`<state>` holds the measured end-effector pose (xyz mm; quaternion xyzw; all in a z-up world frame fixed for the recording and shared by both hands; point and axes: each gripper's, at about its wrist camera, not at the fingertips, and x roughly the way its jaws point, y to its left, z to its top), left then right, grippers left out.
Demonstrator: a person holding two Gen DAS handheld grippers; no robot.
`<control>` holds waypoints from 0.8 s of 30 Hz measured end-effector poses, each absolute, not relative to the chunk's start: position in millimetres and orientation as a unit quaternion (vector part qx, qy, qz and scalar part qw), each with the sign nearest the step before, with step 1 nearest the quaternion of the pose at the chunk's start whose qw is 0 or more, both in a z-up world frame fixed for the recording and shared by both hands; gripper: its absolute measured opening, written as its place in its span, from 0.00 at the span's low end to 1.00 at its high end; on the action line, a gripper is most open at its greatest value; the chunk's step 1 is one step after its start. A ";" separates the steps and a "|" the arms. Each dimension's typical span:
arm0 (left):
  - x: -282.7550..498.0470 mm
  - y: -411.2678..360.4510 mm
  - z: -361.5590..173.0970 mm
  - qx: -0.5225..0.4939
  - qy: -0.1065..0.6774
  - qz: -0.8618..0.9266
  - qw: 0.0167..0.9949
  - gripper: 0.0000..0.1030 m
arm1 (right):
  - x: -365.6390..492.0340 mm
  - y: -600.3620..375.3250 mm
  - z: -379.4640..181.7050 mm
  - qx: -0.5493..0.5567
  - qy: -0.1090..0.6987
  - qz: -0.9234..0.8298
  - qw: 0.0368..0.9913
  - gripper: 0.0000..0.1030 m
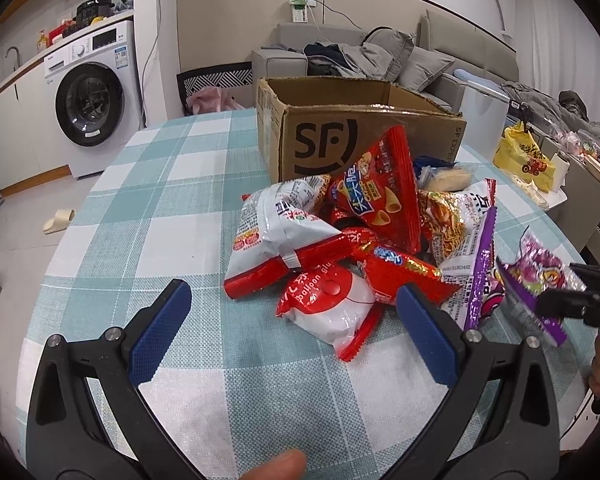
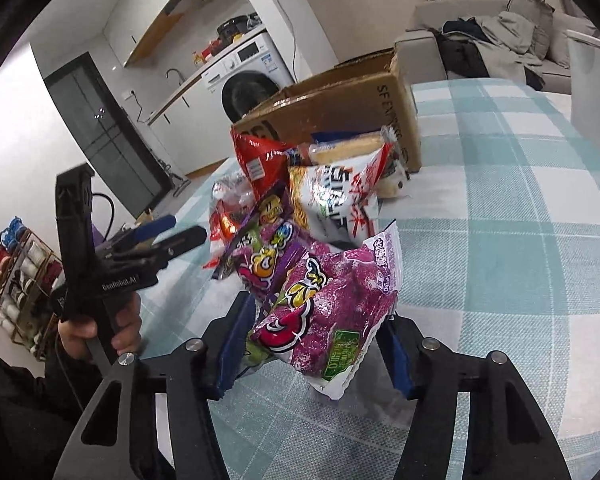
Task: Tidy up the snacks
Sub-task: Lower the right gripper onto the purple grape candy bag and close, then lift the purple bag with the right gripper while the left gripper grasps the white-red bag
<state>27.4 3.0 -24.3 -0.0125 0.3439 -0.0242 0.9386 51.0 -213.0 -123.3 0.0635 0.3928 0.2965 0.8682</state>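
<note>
With the purple bag (image 2: 332,312) caught between the right fingers (image 2: 314,344), the box (image 2: 340,96) lies ahead beyond the snack pile.
Its long axis runs away from the fingers, which pinch its near end; the left fingers (image 1: 292,332) stand spread and empty over the worktop (image 1: 160,200), nearer the red-and-white pack (image 1: 332,304).

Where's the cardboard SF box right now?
The cardboard SF box stands open on the checked tablecloth directly behind the snack pile, centre of the left wrist view; the sofa is behind it.
</note>
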 end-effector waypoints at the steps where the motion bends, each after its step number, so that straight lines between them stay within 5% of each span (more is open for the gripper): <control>1: 28.9 3.3 -25.7 -0.014 0.349 -0.025 0.937 0.99 | 48.5 -215.1 -119.9 0.063 0.388 0.293 0.872 0.58; 13: 61.4 -2.4 -52.0 0.007 0.419 -0.016 0.908 0.94 | 55.9 -228.1 -109.1 0.065 0.380 0.270 0.882 0.58; 21: 65.9 -14.7 -57.0 0.023 0.425 -0.064 0.902 0.48 | 58.9 -224.3 -109.1 0.059 0.380 0.272 0.882 0.58; 24: 59.7 -13.0 -56.0 0.014 0.425 -0.081 0.901 0.45 | 59.6 -223.2 -108.4 0.057 0.379 0.273 0.882 0.58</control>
